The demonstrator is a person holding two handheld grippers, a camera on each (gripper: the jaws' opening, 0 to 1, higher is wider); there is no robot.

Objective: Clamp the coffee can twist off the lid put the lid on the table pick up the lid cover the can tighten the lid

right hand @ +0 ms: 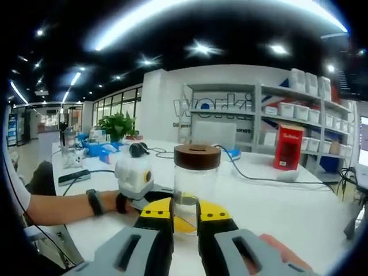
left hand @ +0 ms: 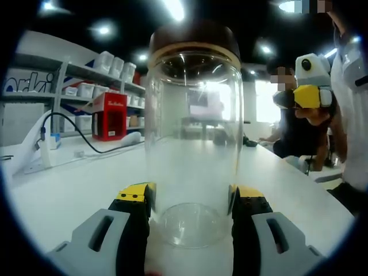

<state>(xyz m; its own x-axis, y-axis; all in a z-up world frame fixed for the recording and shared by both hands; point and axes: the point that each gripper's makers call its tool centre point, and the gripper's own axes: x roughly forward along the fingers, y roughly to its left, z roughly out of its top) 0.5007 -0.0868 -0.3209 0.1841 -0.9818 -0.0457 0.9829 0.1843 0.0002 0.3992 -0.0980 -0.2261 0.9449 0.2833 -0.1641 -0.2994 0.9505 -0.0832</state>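
Note:
The coffee can point(left hand: 192, 144) is a clear glass jar, empty, standing upright on the white table point(left hand: 75, 190) with a brown lid point(left hand: 194, 37) on top. My left gripper point(left hand: 191, 201) is shut on the can's lower part, one yellow-tipped jaw pressing each side. In the right gripper view the can point(right hand: 195, 187) and its lid point(right hand: 197, 156) stand just beyond my right gripper point(right hand: 185, 214), whose jaws sit close together with nothing between them. The left gripper point(right hand: 183, 219) reaches in there from the left. The right gripper point(left hand: 310, 95) hangs raised at the right, clear of the can.
A red box point(left hand: 109, 117) and a white power strip with a black cable point(left hand: 46, 150) lie at the table's far left. Shelves with white bins point(left hand: 115, 62) stand behind. A seated person point(left hand: 299, 132) is at the right. Headphones point(right hand: 138, 150), a phone point(right hand: 75, 176) and a plant point(right hand: 118, 125) are on the table.

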